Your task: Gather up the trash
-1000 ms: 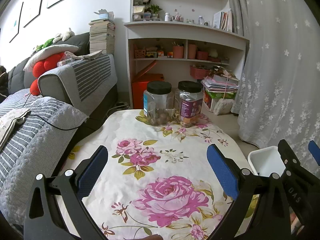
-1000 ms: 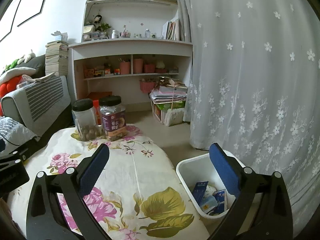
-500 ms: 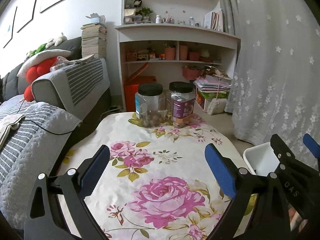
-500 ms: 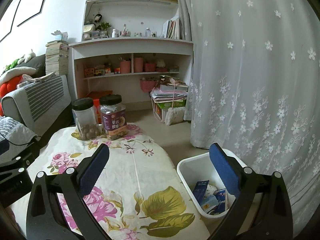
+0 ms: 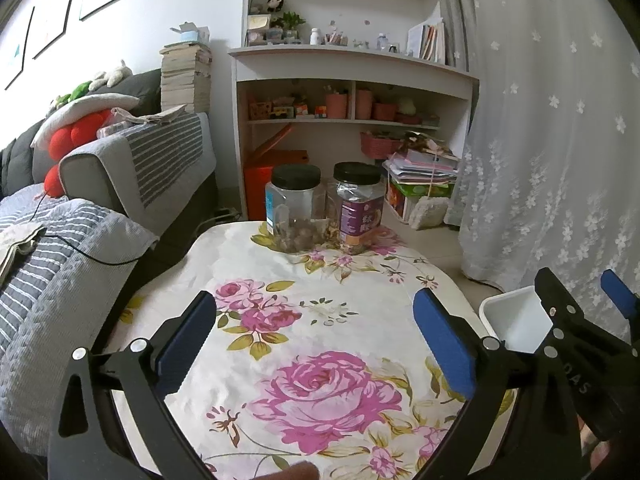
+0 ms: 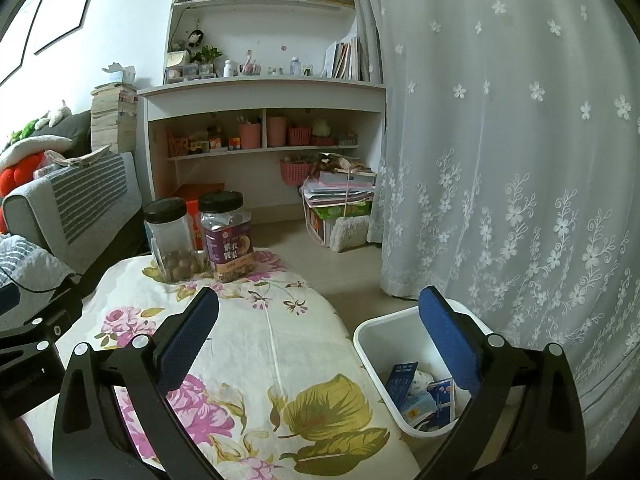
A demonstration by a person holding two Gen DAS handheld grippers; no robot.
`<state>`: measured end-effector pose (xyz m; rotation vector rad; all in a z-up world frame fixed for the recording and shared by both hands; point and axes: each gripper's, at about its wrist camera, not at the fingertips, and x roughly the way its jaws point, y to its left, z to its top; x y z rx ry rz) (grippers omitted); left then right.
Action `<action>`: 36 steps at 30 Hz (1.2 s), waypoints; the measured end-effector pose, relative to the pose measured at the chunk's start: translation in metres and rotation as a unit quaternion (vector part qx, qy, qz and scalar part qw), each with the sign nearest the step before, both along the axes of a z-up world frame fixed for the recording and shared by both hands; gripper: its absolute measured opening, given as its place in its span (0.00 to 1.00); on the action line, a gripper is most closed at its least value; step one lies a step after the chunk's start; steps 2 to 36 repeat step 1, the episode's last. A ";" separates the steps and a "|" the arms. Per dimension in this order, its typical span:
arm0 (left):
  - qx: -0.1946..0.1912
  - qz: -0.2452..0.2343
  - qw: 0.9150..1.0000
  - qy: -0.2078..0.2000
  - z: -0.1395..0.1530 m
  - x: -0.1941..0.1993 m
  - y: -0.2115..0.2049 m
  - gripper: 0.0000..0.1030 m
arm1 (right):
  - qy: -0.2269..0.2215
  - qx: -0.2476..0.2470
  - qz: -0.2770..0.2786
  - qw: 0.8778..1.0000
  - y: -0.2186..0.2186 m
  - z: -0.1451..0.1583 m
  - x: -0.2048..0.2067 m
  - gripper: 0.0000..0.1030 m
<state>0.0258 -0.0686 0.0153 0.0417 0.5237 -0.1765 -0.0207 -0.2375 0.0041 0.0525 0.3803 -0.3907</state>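
Where wrappers point(image 6: 424, 396) lie crumpled, bin point(image 6: 372, 332) gleams white.

**Two grippers, both wide open**

The left gripper point(image 5: 314, 340) has its two blue pads far apart, and nothing sits between them. The right gripper point(image 6: 318, 338) is just the same, wide open and holding nothing. In the left camera, the right gripper point(image 5: 580, 320) shows at the right side, close by.

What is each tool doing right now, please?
Left tool: open, holding nothing.
Right tool: open, holding nothing.
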 end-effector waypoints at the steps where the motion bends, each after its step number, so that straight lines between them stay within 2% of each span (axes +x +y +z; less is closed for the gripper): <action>1: -0.001 0.002 1.000 0.001 0.000 0.000 0.000 0.93 | -0.001 0.001 0.000 1.000 0.000 0.000 0.000 0.93; 36: -0.001 0.002 1.000 0.001 0.000 0.000 0.000 0.93 | -0.001 0.001 0.000 1.000 0.000 0.000 0.000 0.93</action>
